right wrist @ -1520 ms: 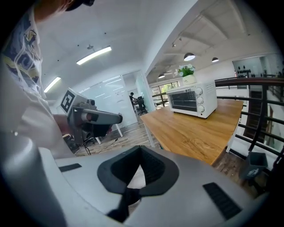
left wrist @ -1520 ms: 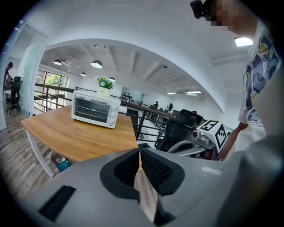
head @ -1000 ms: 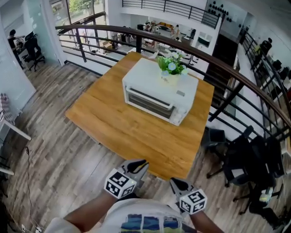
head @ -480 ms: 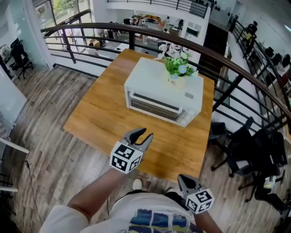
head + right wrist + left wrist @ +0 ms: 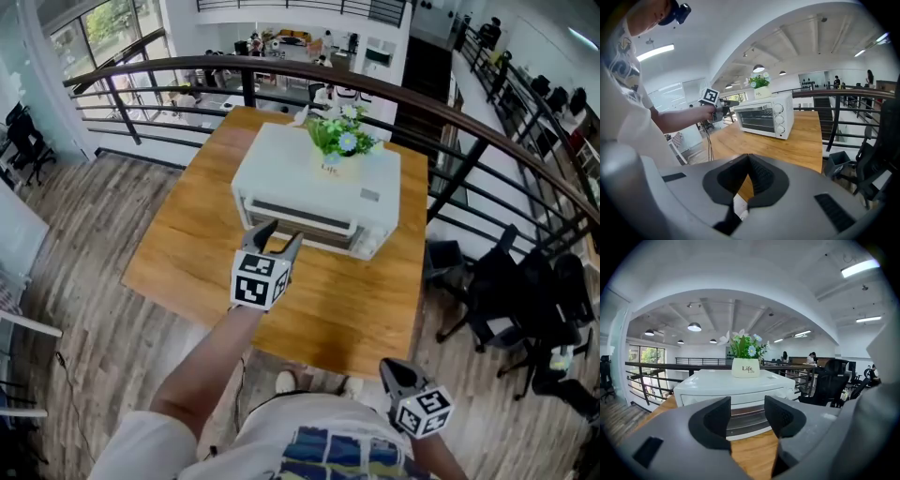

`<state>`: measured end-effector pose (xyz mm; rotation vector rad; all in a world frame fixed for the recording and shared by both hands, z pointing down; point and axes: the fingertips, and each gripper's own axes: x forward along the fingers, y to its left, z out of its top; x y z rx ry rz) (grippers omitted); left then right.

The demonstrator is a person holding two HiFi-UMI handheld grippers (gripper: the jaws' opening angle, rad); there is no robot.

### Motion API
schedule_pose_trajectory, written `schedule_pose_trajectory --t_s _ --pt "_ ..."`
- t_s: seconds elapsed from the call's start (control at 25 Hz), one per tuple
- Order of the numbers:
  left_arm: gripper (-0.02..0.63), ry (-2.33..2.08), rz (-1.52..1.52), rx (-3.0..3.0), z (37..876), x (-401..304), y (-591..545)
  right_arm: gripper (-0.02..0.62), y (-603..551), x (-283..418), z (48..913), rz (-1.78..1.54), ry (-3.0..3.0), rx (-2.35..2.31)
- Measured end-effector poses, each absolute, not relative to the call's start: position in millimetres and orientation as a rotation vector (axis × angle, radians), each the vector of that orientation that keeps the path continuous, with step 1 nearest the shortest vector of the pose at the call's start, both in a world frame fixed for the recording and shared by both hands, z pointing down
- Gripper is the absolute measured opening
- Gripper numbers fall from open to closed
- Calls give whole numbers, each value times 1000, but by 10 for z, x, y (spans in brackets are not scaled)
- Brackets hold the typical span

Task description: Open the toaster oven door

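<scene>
Down by the person's waist, the right hand-held gripper [image 5: 748, 174] hangs low off the near edge of the counter [image 5: 192, 234], its jaws pressed together with nothing in them. Further out, the left hand-held gripper [image 5: 278, 240] is stretched forward on a bare arm over the wooden counter, and its jaws are spreading apart right now, with nothing between them. It points straight at the front of the toaster oven [image 5: 319, 183], close to it but not touching. The white oven sits toward the far side of the counter, its door shut, the knobs on its right-hand end. On the oven's flat top stands a small white flowerpot [image 5: 338, 165] with green leaves and pale blooms. Behind it all, a dark curved railing [image 5: 469, 131] wraps around the counter's far side.
</scene>
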<state>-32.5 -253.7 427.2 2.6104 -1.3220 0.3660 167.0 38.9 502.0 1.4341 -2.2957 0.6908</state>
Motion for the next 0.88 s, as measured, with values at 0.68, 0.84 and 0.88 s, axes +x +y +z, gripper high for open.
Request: schedule_pose_trajectory --t_s 0.68,0.84,0.88 --pt "209 -1476 558 2490 4605 -224 -3245 2 313 2234 4944 706 -2269 1511" --pt "209 -1500 603 2466 4604 -211 -3289 2 277 2292 4948 710 -2277 1506" --pt "209 -1504 605 2455 4611 -211 -3293 2 273 2305 4956 713 -2279 1503"
